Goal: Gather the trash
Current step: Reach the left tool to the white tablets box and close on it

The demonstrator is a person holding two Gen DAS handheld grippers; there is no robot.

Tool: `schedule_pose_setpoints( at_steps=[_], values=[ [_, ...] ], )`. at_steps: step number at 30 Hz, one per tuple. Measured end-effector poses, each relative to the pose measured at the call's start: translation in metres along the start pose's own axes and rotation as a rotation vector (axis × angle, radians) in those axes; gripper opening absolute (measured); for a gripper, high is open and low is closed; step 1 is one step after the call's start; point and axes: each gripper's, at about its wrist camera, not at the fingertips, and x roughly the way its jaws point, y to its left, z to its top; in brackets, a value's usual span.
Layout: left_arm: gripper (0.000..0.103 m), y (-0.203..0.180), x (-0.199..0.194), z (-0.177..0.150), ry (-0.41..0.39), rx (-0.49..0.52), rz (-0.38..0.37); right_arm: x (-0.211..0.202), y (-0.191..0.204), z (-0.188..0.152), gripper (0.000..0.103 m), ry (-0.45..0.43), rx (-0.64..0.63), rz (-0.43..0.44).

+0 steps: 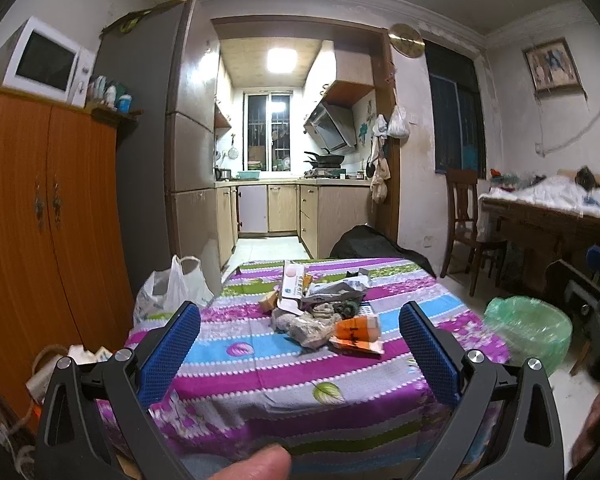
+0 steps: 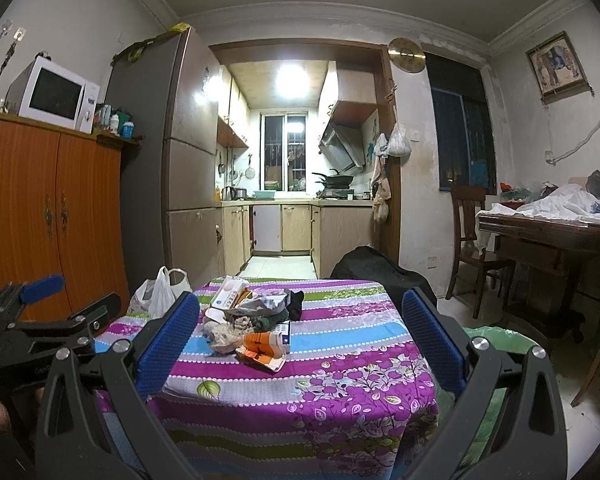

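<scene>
At the bottom of each wrist view, a gripper with jaws spread wide and nothing between them: left gripper (image 1: 300,344), right gripper (image 2: 302,338). Just beyond, worktop (image 1: 340,376) under a striped floral cloth. Mid-frame on it, a trash pile (image 1: 324,312): orange wrapper (image 1: 358,330) nearest, crumpled grey paper (image 1: 300,328) beside it, white carton (image 1: 294,286) toward the far edge. Right of the worktop, green-lined bin (image 1: 530,326) on the floor. Left of it, white plastic bag (image 1: 172,288). Farthest, centre frame, lit kitchen.
</scene>
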Motion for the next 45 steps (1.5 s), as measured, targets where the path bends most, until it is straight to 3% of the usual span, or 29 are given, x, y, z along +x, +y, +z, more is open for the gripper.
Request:
schedule_pose_setpoints(
  at_steps=[3, 6, 8, 11, 13, 18, 19, 23, 27, 29, 33, 41, 44, 45],
  values=[
    [0.099, 0.012, 0.038, -0.004, 0.029, 0.003, 0.004, 0.026, -0.002, -0.006, 0.098, 0.058, -0.022, 0.03],
    [0.099, 0.032, 0.127, -0.006, 0.255, 0.018, -0.062, 0.056, -0.006, -0.017, 0.098, 0.126, -0.018, 0.064],
    [0.099, 0.047, 0.177, -0.002, 0.305, -0.001, -0.06, 0.082, -0.006, -0.027, 0.098, 0.181, -0.014, 0.091],
    [0.099, 0.066, 0.25, 0.008, 0.419, -0.098, -0.141, 0.119, -0.004, -0.039, 0.098, 0.271, 0.003, 0.156],
    [0.099, 0.072, 0.292, 0.016, 0.47, -0.148, -0.187, 0.137, -0.002, -0.046, 0.098, 0.314, 0.017, 0.205],
    [0.098, 0.059, 0.386, 0.013, 0.573, -0.127, -0.24, 0.179, 0.001, -0.065, 0.098, 0.415, 0.057, 0.266],
    [0.095, 0.056, 0.401, 0.008, 0.595, -0.12, -0.236, 0.185, 0.001, -0.067, 0.098, 0.429, 0.066, 0.273],
    [0.056, 0.049, 0.451, -0.017, 0.701, -0.115, -0.231, 0.201, -0.006, -0.07, 0.098, 0.47, 0.108, 0.31],
    [0.05, 0.05, 0.457, -0.021, 0.662, -0.109, -0.237, 0.224, -0.015, -0.063, 0.097, 0.492, 0.162, 0.358],
    [0.04, 0.051, 0.455, -0.02, 0.64, -0.113, -0.247, 0.243, -0.019, -0.054, 0.092, 0.495, 0.195, 0.382],
    [0.039, 0.053, 0.435, -0.015, 0.612, -0.131, -0.253, 0.302, -0.03, -0.045, 0.072, 0.546, 0.313, 0.435],
    [0.039, 0.06, 0.425, -0.016, 0.601, -0.156, -0.263, 0.393, -0.027, -0.052, 0.071, 0.688, 0.415, 0.436],
    [0.039, 0.059, 0.425, -0.016, 0.602, -0.151, -0.266, 0.405, -0.025, -0.061, 0.057, 0.743, 0.424, 0.441],
    [0.039, 0.058, 0.425, -0.016, 0.601, -0.145, -0.264, 0.405, -0.024, -0.062, 0.044, 0.743, 0.421, 0.444]
  ],
)
